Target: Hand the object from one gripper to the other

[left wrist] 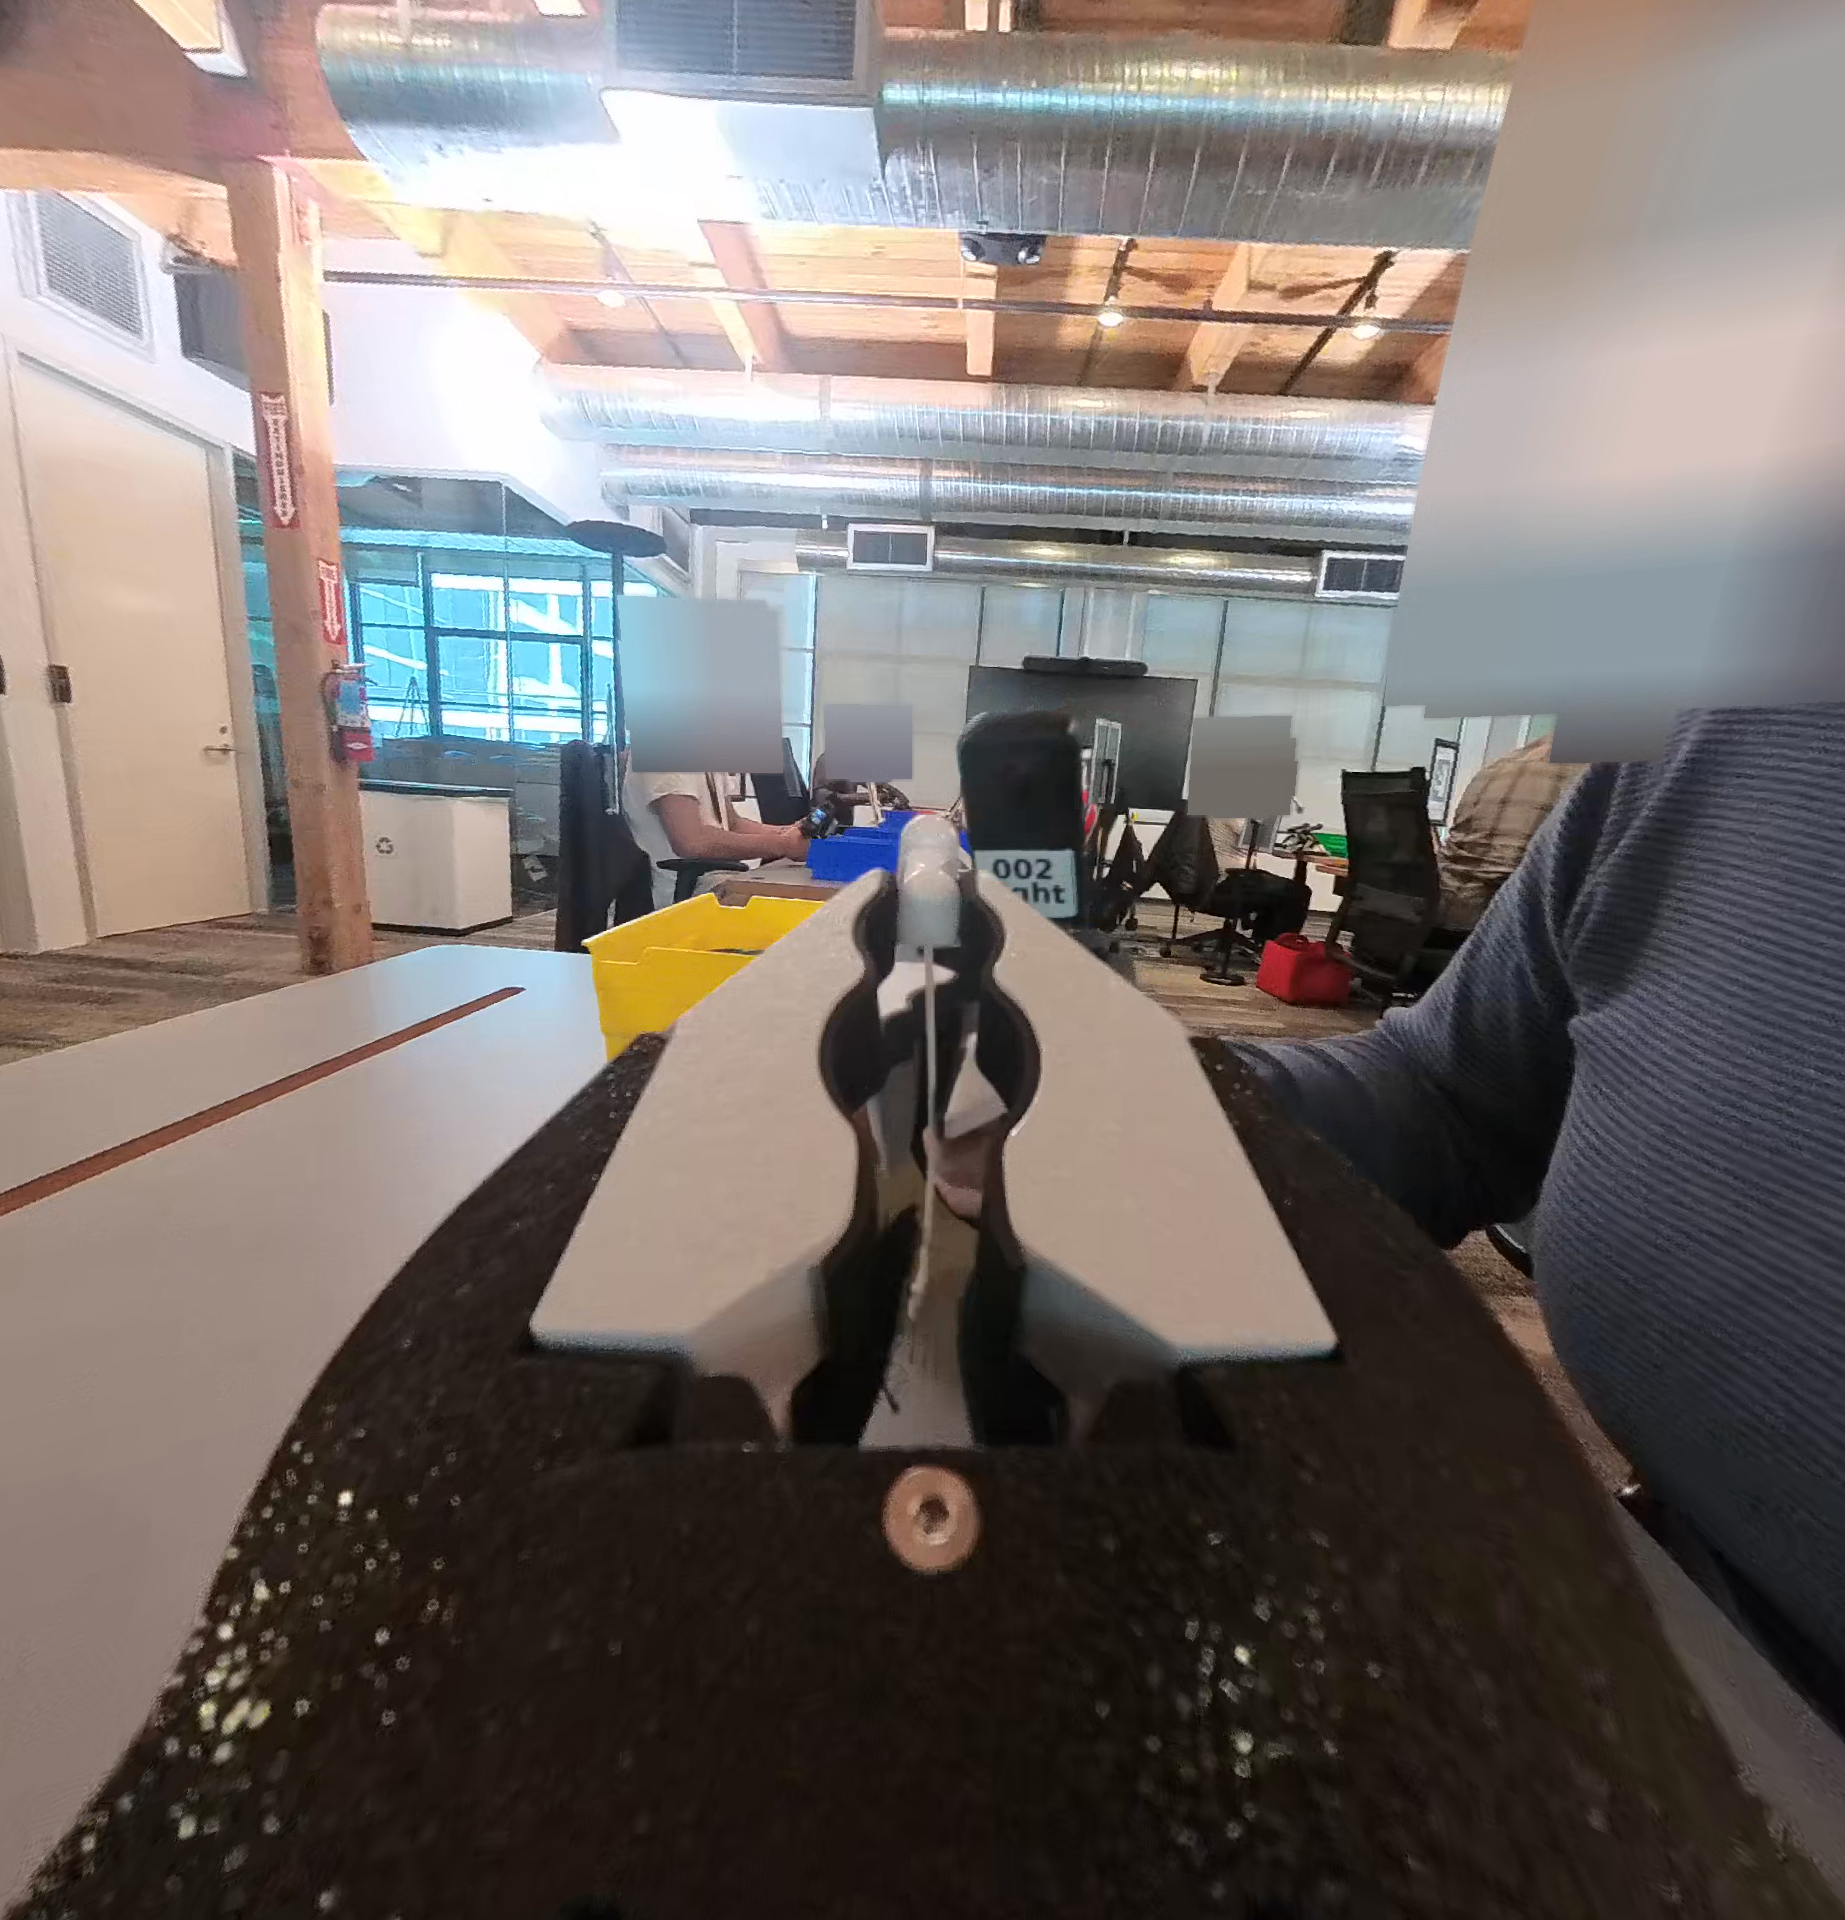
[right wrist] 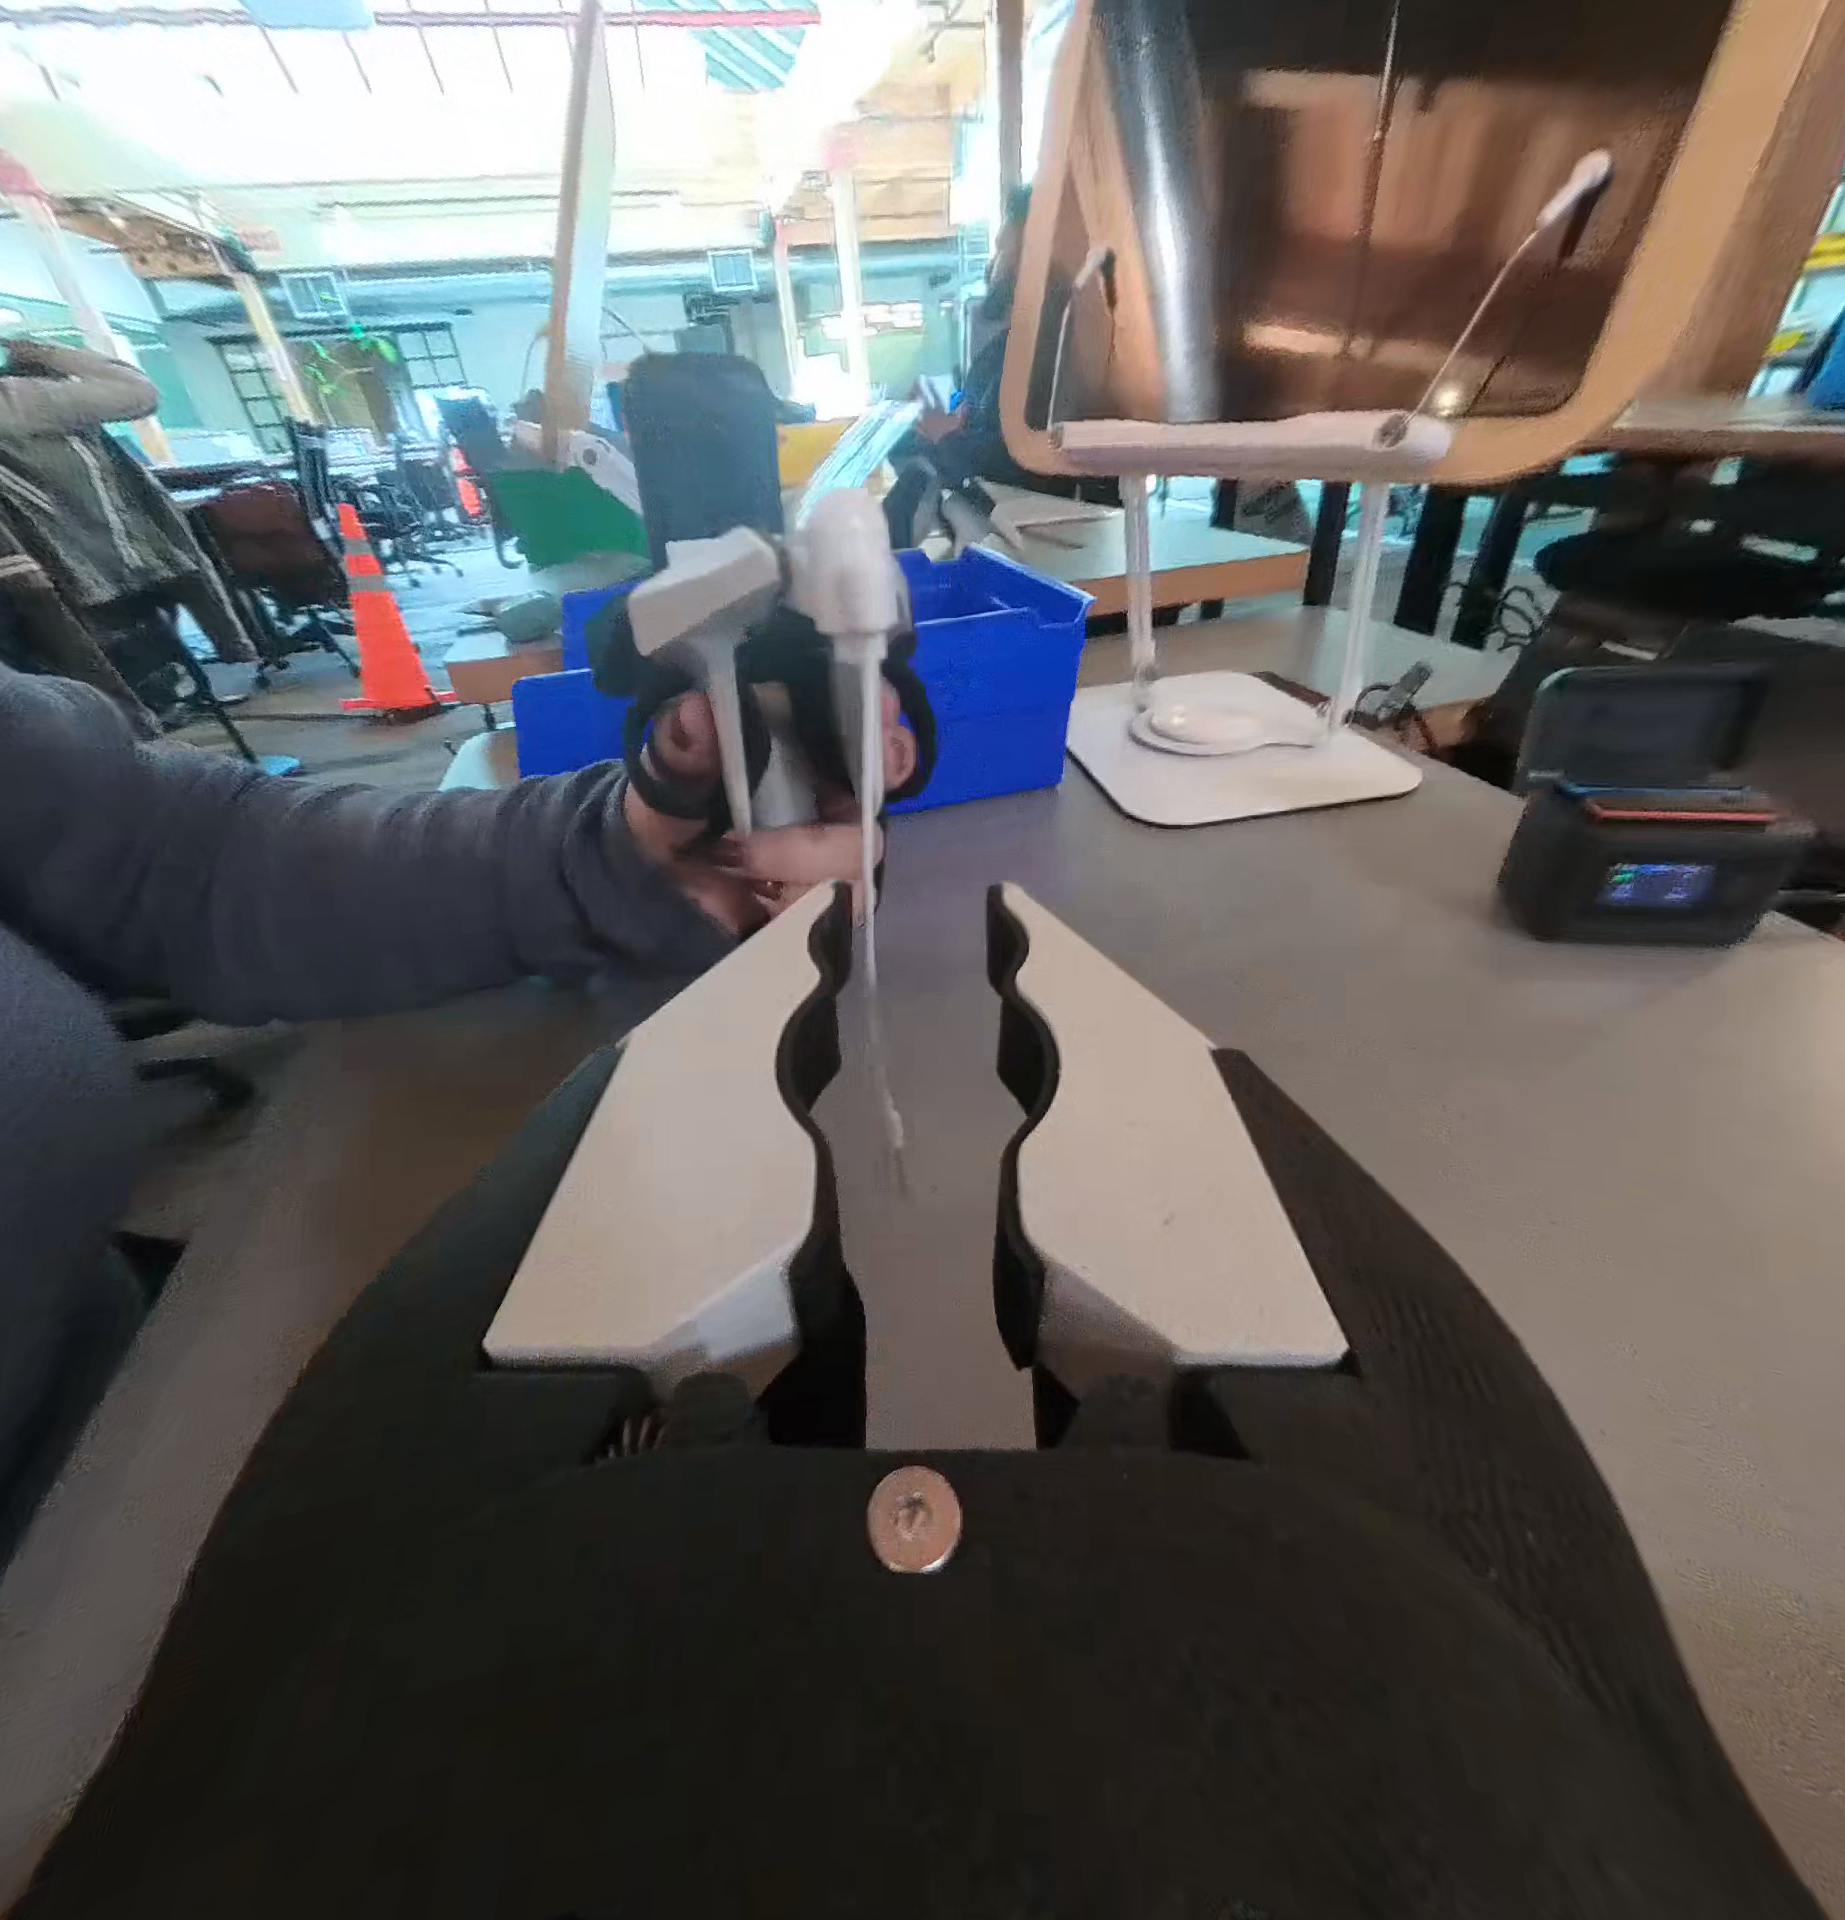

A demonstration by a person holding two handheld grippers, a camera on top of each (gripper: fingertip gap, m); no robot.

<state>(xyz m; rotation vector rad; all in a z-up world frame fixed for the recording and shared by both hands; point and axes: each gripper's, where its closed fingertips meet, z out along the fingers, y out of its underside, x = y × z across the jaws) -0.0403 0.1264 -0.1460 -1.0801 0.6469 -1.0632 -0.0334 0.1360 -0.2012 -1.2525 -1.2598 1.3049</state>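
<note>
Right wrist view | right tool (right wrist: 918, 904) released, jaws apart | left tool (left wrist: 928, 894) clenched on white plug (left wrist: 930, 873) | plug's thin cord (right wrist: 876, 987) hanging lengthwise between right jaws, above worktop (right wrist: 1417, 1039)

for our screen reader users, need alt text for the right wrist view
The open right gripper faces the left gripper, which holds a white plastic piece with a thin stem above a grey table; a blue plastic bin sits behind.

blue bin (right wrist: 991, 665) behind; table (right wrist: 1417, 1039) rightward clear.
</note>
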